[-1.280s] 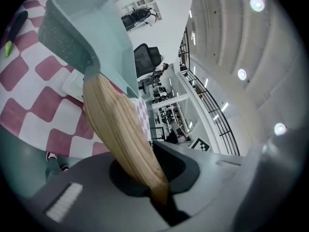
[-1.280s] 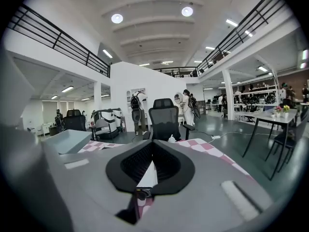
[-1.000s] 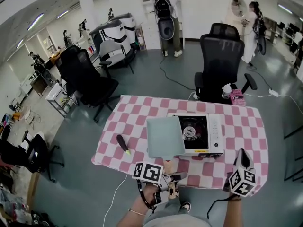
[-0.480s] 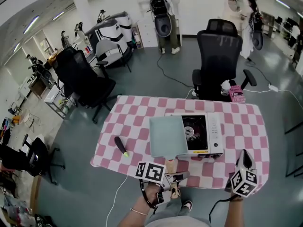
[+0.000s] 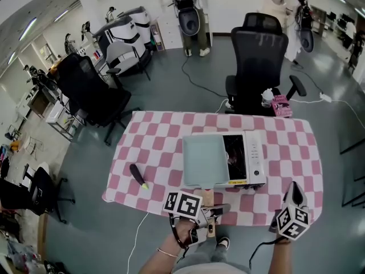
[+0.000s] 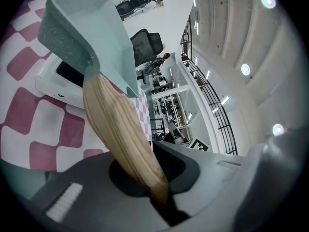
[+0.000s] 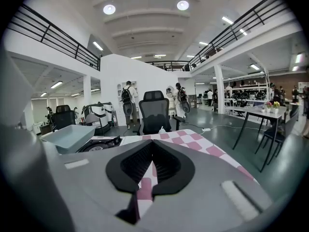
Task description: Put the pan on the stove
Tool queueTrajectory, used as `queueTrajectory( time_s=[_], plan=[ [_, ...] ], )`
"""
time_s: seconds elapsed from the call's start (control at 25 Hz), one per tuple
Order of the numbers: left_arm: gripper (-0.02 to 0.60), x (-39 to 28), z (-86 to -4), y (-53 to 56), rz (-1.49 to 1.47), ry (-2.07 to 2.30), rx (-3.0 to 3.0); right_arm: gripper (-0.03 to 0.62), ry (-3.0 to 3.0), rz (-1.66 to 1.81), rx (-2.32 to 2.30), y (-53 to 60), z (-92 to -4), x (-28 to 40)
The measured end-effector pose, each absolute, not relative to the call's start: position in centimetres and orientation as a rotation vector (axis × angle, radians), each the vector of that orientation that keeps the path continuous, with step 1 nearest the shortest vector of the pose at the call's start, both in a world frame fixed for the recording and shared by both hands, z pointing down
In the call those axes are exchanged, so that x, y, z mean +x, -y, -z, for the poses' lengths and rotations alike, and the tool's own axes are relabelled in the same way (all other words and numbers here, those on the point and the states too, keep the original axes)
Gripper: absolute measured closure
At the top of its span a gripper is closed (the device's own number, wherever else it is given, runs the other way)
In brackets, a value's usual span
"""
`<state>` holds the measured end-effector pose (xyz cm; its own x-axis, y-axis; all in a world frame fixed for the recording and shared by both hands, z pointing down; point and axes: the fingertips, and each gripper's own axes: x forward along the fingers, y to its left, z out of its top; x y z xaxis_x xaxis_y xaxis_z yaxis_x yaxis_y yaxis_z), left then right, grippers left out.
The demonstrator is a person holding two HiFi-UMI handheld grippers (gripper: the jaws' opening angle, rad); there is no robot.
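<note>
A pale teal square pan (image 5: pixel 204 161) hangs tilted over the left half of the white tabletop stove (image 5: pixel 254 160), hiding part of the black burner. Its wooden handle (image 5: pixel 206 197) points toward me, and my left gripper (image 5: pixel 210 211) is shut on it at the table's near edge. In the left gripper view the handle (image 6: pixel 120 134) runs from between the jaws up to the pan (image 6: pixel 91 28), above the stove (image 6: pixel 58 83). My right gripper (image 5: pixel 293 188) is at the front right, shut on nothing. The right gripper view has the pan (image 7: pixel 70 137) and the burner (image 7: pixel 99 145) at its left.
A pink-and-white checked cloth covers the table (image 5: pixel 154 147). A dark tool with a yellow-green tip (image 5: pixel 138 176) lies on its left part. A black office chair (image 5: pixel 256 56) stands behind the table with a pink pack (image 5: pixel 280 104) beside it. Other chairs and people stand further off.
The pan has shifted right over the stove and now covers more of the burner. Both grippers stay near the table's front edge, their jaws unchanged.
</note>
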<state>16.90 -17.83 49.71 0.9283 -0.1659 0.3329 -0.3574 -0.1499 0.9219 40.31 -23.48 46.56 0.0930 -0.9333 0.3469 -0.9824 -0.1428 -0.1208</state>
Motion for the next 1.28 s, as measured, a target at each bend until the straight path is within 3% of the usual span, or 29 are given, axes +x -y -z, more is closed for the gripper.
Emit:
queueTrajectory(
  time_s=[1.28],
  plan=[
    [0.565, 21.8, -52.6, 22.4, -0.231, 0.261, 1.748, 0.583, 1.832, -0.654, 2.185, 25.3, -52.6, 40.9]
  ],
)
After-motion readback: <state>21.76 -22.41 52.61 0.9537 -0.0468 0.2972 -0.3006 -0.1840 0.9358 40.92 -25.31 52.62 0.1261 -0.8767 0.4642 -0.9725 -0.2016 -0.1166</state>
